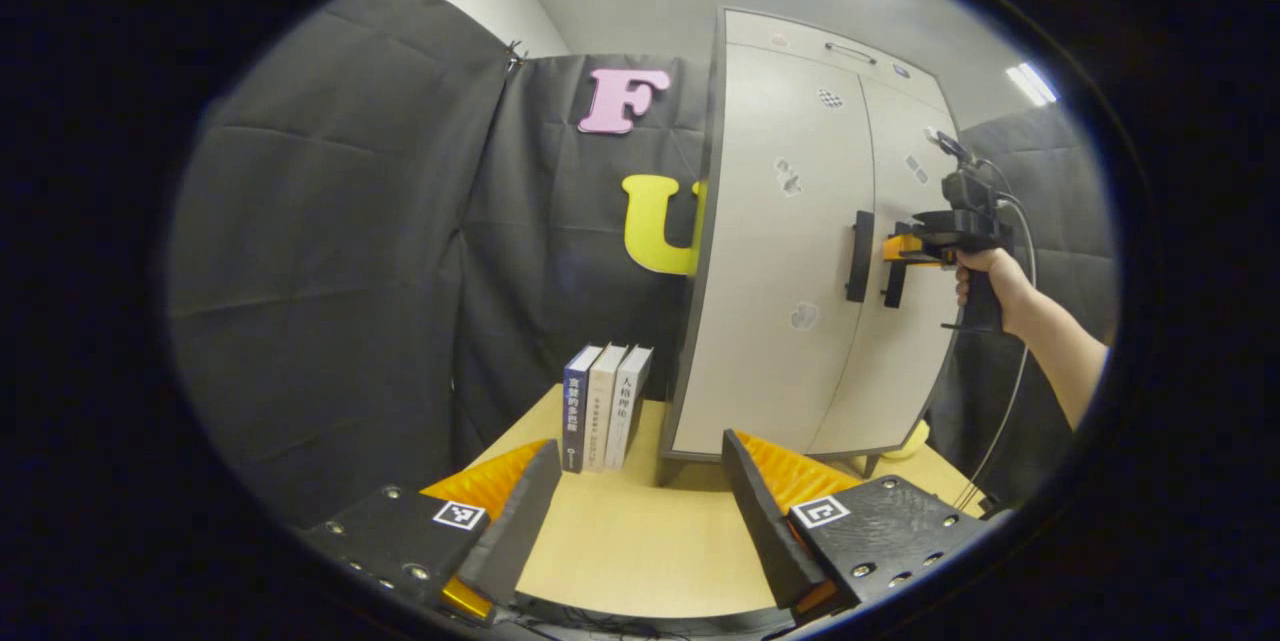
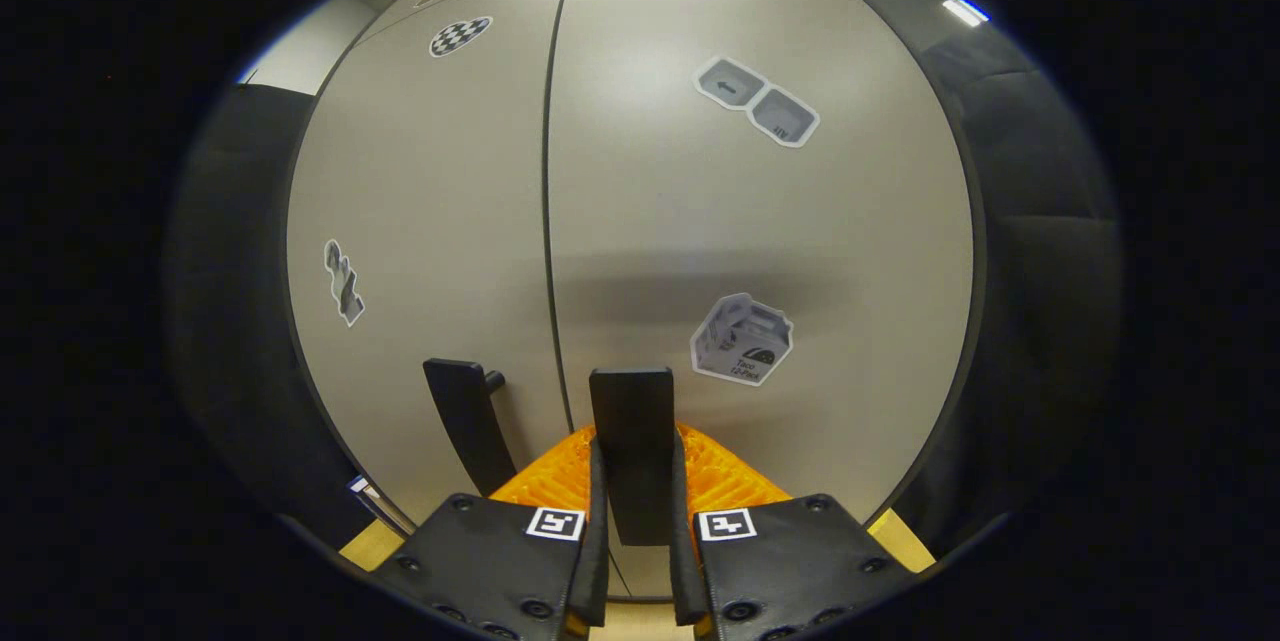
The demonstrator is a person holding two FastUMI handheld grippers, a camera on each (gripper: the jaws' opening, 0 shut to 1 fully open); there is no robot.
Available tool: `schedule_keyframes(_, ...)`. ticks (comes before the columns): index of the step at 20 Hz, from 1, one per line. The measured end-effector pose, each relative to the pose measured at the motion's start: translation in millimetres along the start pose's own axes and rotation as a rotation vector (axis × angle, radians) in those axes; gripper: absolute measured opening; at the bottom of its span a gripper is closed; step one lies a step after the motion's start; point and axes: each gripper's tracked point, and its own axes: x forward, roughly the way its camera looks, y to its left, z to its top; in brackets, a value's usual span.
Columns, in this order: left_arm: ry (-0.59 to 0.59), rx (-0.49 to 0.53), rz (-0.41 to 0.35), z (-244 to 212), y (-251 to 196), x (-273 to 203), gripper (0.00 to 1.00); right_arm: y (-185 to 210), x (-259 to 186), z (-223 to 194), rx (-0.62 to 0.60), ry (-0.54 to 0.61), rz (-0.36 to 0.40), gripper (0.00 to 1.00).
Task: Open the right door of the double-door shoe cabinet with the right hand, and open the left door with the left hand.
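— Right tool (image 2: 637, 561) first: what is it gripping?
— Its two fingers are pinched on the right door's handle (image 2: 632, 441), both pressing the upright bar.
— And the left tool (image 1: 640, 511)?
— Spread wide, holding nothing, low over the worktop (image 1: 620, 541), well short of the shoe cabinet (image 1: 790, 251).
— Where does the cabinet stand?
— On the worktop, both doors closed, the left door's handle (image 1: 858, 256) untouched, three books (image 1: 605, 408) upright just beside it.
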Motion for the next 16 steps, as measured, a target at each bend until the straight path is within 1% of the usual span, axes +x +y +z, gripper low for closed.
schedule_keyframes(1,0.005,0.003,-0.003,-2.2,-3.1,-1.3,0.94,0.0,1.3,0.9,-0.005,-0.004,0.007,0.27)
schedule_keyframes(2,0.009,0.007,-0.008,-3.5,-6.5,-3.7,0.94,0.2,0.6,-0.3,-0.009,-0.005,0.019,0.2)
schedule_keyframes(3,0.012,0.013,-0.014,-4.9,-10.2,-6.6,0.94,-0.1,0.8,-0.8,0.006,-0.007,0.031,0.19)
schedule_keyframes(4,0.015,0.019,-0.019,-4.9,-13.5,-9.2,0.94,0.6,1.9,0.1,0.023,-0.005,0.046,0.15)
schedule_keyframes(5,0.016,0.025,-0.026,-5.7,-17.9,-11.8,0.94,1.0,-0.3,-0.7,0.022,-0.003,0.059,0.1)
schedule_keyframes(6,0.015,0.031,-0.032,-5.7,-21.7,-14.7,0.94,0.3,-0.3,-2.8,0.01,0.008,0.068,0.09)
schedule_keyframes(7,0.015,0.036,-0.037,-5.8,-25.1,-16.7,0.94,0.9,-3.8,-1.7,0.0,0.004,0.074,0.06)
schedule_keyframes(9,0.011,0.039,-0.047,-5.3,-33.6,-22.7,0.94,1.3,-9.1,-3.9,-0.011,-0.004,0.086,0.06)
schedule_keyframes(10,0.009,0.037,-0.054,-4.5,-38.7,-24.6,0.94,1.1,-14.4,-3.8,-0.01,-0.012,0.095,0.02)
schedule_keyframes(11,0.007,0.035,-0.062,-4.7,-43.1,-28.0,0.94,0.4,-20.1,-4.6,-0.008,-0.016,0.107,0.06)
schedule_keyframes(15,-0.007,0.056,-0.08,-2.5,-56.5,-42.2,0.94,-6.9,-49.3,-8.8,-0.028,-0.029,0.139,0.06)
schedule_keyframes(16,-0.009,0.062,-0.082,-2.2,-59.1,-44.4,0.94,-9.2,-56.1,-9.1,-0.014,-0.026,0.152,0.06)
